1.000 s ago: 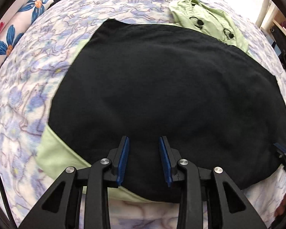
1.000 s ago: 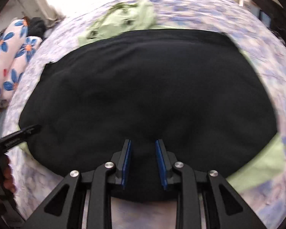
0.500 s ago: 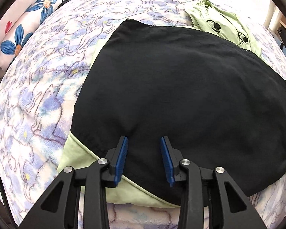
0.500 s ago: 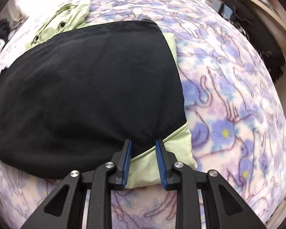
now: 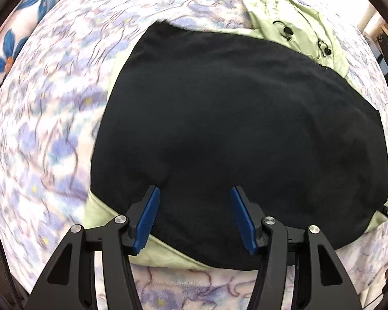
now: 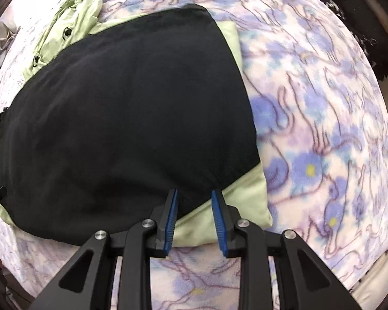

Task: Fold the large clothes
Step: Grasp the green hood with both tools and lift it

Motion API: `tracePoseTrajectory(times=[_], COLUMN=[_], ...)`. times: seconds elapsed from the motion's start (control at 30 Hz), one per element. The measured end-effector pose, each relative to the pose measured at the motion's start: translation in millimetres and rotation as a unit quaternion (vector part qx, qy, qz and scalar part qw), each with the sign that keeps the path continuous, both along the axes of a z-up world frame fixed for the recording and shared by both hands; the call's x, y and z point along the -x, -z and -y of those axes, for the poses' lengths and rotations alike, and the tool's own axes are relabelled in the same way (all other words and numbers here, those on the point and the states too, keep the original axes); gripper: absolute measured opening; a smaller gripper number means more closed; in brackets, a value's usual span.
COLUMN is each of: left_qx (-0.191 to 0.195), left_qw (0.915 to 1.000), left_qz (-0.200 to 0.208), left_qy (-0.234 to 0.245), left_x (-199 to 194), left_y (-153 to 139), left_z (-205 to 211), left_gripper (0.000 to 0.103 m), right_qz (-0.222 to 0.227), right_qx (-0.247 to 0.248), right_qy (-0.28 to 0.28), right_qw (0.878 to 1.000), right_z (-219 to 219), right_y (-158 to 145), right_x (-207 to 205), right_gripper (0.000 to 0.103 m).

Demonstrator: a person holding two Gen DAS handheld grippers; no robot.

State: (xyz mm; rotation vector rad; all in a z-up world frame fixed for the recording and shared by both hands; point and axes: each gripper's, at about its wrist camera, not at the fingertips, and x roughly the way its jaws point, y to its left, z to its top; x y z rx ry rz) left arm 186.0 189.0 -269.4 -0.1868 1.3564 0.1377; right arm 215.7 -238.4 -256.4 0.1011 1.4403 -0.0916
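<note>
Hovering over the black-lined green jacket [image 5: 240, 134] spread on the floral blanket [image 5: 46, 134]; soft, limp, probably light; left gripper [image 5: 195, 215] just widened, empty; right gripper [image 6: 194, 217] parted, empty; best hold: green hem corners, 5 and 7 o'clock.

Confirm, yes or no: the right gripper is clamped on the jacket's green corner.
No. The right gripper stands open above the light green corner of the jacket, with its blue pads clear of the fabric.
</note>
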Motion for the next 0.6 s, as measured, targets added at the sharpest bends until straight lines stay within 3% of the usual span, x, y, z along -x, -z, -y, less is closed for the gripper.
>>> tracePoseTrajectory(times=[0.17,0.37,0.6], left_qx=[0.007,0.027,0.034], left_qw=[0.9994,0.9962,0.9922], left_qz=[0.012,0.060,0.089], left_qy=[0.031,0.057,0.081], left_x=[-53,-130,-223], left_y=[-39,-96,-116], left_z=[1,6,16], left_gripper=[0.056,0.056,0.059], right_qz=[0.018,0.080,0.146], right_qx=[-0.017,-0.068,-0.115], right_qy=[-0.027,-0.033,-0.039], right_qw=[0.999,0.994,0.982], right_z=[-12,-19,-45], right_y=[-34,-87,-122], right_x=[-55,-137,-209], right_gripper=[0.026,0.027,0.027])
